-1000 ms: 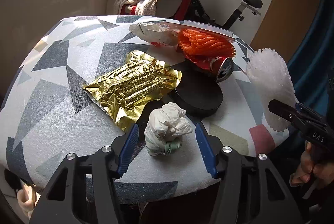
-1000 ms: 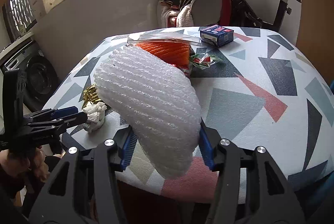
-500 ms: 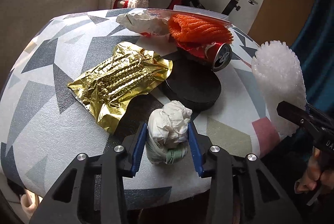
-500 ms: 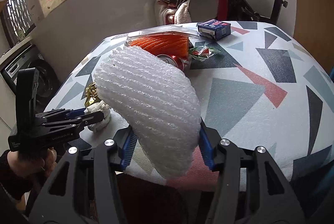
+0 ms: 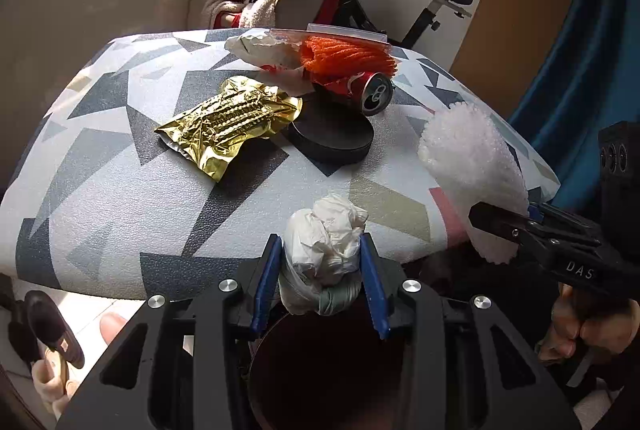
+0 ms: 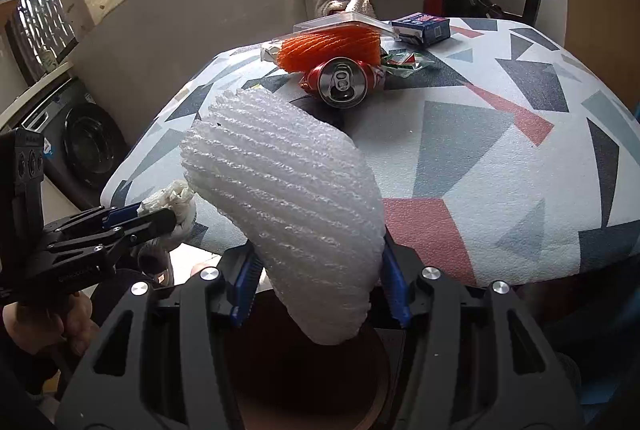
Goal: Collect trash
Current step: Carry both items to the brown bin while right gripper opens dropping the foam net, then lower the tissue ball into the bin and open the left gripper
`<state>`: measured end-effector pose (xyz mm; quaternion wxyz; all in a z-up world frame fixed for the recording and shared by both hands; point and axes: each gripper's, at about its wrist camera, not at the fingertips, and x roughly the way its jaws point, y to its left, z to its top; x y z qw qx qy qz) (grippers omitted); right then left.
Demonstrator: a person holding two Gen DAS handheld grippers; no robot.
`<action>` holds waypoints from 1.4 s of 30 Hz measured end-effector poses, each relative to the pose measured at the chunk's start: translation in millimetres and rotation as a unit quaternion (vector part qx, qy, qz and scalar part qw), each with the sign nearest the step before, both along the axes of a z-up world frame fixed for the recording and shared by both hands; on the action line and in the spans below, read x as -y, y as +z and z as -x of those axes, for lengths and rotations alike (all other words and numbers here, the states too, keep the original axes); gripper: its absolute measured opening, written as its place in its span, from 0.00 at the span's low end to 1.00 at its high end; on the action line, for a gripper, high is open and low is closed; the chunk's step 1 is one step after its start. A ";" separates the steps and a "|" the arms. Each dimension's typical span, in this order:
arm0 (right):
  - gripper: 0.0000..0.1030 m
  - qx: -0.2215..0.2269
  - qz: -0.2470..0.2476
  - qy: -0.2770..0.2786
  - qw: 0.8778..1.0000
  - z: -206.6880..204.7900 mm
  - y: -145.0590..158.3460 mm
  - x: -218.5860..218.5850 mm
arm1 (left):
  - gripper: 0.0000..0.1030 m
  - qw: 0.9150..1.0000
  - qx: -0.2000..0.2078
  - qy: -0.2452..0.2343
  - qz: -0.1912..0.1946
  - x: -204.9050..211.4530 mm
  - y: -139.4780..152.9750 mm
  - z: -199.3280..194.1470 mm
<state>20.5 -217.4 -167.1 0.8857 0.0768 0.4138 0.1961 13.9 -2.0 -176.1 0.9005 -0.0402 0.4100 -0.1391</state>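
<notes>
Trash is what we are gripping in both claws at the near edge of the bench (image 5: 120, 189). Our left claw (image 5: 322, 270) is squeezing a crumpled white wad (image 5: 324, 246) between its blue pads, just off the bench edge and above a dark round opening (image 5: 320, 370). Our right claw (image 6: 316, 278) is clamping a white foam net (image 6: 288, 205), which is sticking up over the same edge above a brown-rimmed opening.

Only the left wrist view is showing us the gold foil wrapper (image 5: 232, 121) and the black round disc (image 5: 332, 137) beside it, mid-bench. Only the right wrist view is showing us the blue box (image 6: 424, 27) at the far side of the bench and the washing machine (image 6: 80, 145) off its left side. Both views are catching the red can (image 6: 340, 79) lying on its side, just in front of the orange foam net (image 6: 332, 45).
</notes>
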 end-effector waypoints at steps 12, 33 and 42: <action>0.53 -0.121 0.026 0.051 0.991 36.1 -50.3 -30.9 | 0.37 1.000 0.021 0.016 -0.002 -21.3 12.7 43.5; 0.94 -0.034 0.052 0.067 0.996 29.4 -27.1 -30.9 | 0.37 0.999 0.019 -0.006 0.025 -17.7 -6.4 48.3; 0.94 0.045 0.073 0.013 0.996 10.9 -19.6 4.6 | 0.38 0.998 -0.004 -0.048 0.028 -1.4 -21.8 45.0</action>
